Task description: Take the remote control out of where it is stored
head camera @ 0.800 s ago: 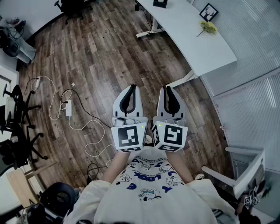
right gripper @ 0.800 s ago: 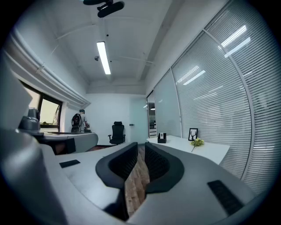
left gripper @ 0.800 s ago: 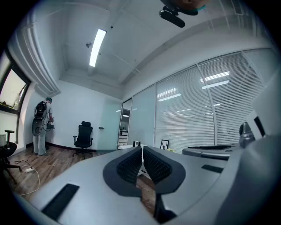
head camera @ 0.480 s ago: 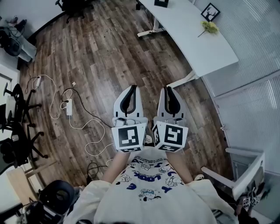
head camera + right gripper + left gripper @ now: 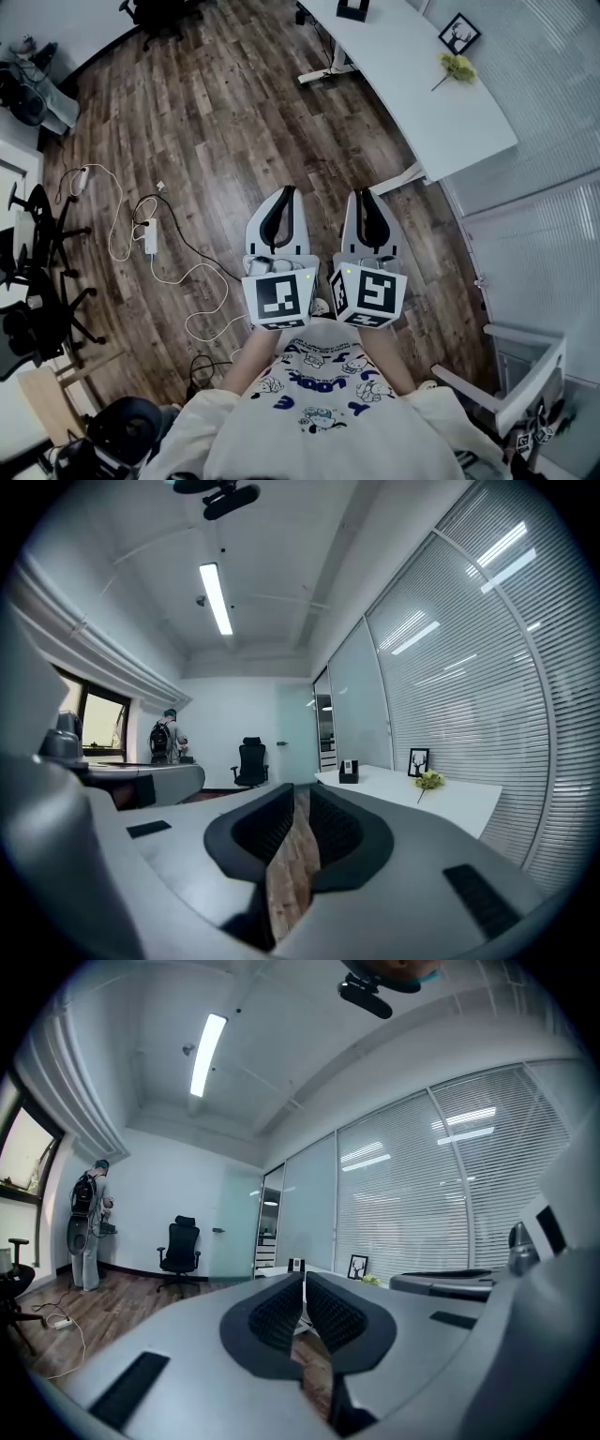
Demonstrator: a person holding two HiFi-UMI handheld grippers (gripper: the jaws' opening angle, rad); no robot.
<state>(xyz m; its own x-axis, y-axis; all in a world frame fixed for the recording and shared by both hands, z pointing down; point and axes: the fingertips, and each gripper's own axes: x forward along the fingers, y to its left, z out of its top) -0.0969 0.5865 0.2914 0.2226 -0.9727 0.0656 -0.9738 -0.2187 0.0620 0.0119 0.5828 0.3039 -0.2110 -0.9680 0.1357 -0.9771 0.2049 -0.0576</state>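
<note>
No remote control shows in any view. In the head view my left gripper and right gripper are held side by side in front of the person's chest, over the wooden floor. Both point level into the room. The left gripper has its jaws together with nothing between them. The right gripper also has its fingertips meeting and holds nothing. A small black holder stands on the far end of the white desk; I cannot tell what is in it.
On the desk are a framed picture and yellow flowers. White cables and a power strip lie on the floor at left, near black office chairs. A white chair stands at lower right. A person with a backpack stands far off.
Both grippers stay shut and side by side. The head view has shifted slightly, so the desk sits a little further right and lower in the picture.
</note>
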